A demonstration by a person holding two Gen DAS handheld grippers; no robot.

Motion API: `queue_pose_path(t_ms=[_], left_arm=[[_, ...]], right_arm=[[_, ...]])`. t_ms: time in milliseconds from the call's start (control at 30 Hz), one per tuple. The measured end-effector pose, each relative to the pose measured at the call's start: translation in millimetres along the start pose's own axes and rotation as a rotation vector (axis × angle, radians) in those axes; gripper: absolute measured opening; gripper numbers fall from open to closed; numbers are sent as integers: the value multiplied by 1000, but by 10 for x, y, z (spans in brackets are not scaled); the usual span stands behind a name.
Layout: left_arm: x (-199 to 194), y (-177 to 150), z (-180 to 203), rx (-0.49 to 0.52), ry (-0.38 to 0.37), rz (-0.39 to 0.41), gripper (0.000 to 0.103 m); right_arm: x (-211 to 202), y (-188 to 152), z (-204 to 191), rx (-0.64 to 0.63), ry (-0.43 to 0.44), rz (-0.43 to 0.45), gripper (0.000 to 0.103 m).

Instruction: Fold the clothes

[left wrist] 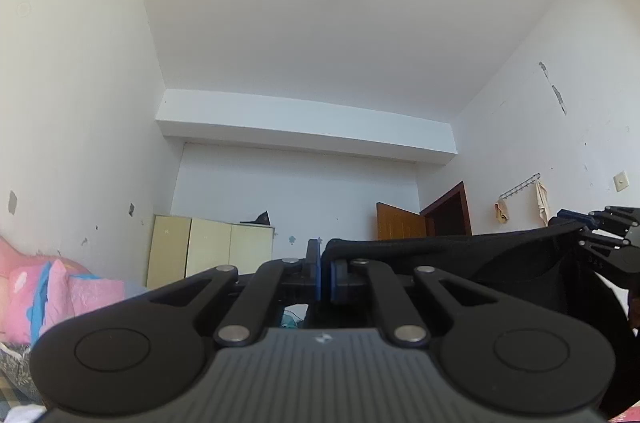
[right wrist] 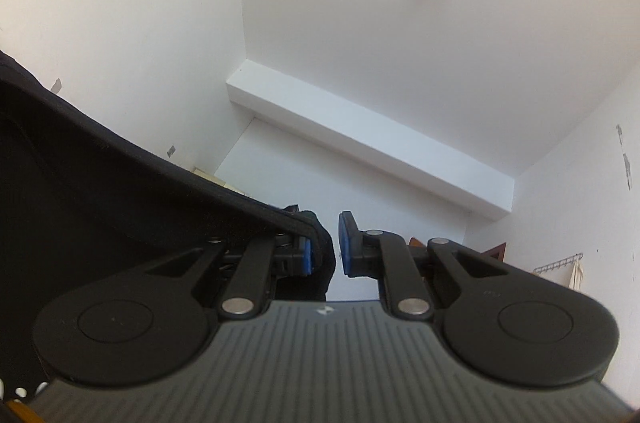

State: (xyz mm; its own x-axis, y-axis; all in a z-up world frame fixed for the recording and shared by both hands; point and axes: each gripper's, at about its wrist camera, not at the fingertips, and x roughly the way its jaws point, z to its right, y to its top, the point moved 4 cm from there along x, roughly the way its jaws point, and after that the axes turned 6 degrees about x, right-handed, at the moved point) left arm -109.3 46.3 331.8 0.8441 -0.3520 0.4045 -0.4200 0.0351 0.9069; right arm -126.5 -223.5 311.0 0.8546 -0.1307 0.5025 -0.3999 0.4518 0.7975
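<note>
A black garment (left wrist: pixel 500 263) hangs stretched in the air between my two grippers. My left gripper (left wrist: pixel 325 277) is shut on its hem, blue pads pressed together, and the cloth runs off to the right to my right gripper (left wrist: pixel 600 227). In the right wrist view the garment (right wrist: pixel 100 191) fills the left side. My right gripper (right wrist: pixel 326 247) holds a fold of the cloth between its blue pads (right wrist: pixel 347 243), with a narrow gap showing beside the right pad. Both cameras point up at the ceiling.
Pink and blue bedding (left wrist: pixel 52 295) lies at the lower left. A pale yellow wardrobe (left wrist: pixel 208 255) stands against the far wall. A brown door (left wrist: pixel 404 227) is open at the back right. A wall hook rack with towels (left wrist: pixel 520 195) hangs on the right.
</note>
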Motion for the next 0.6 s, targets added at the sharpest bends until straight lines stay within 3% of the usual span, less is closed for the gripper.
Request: queue_pose_path(t_ms=[167,300,600], left_arm=[[211,-80,-2,7,16,-13,5],[523,-439,-77,0,31,-69,5],[1590,-1911,-320,5,94,-320,6]], right_arm=[[122,-44,37,-30,7,-18,11],[401,-334,-53,-42,31,-90,12],[1189,-1435,-472,-60,95,-290,13]])
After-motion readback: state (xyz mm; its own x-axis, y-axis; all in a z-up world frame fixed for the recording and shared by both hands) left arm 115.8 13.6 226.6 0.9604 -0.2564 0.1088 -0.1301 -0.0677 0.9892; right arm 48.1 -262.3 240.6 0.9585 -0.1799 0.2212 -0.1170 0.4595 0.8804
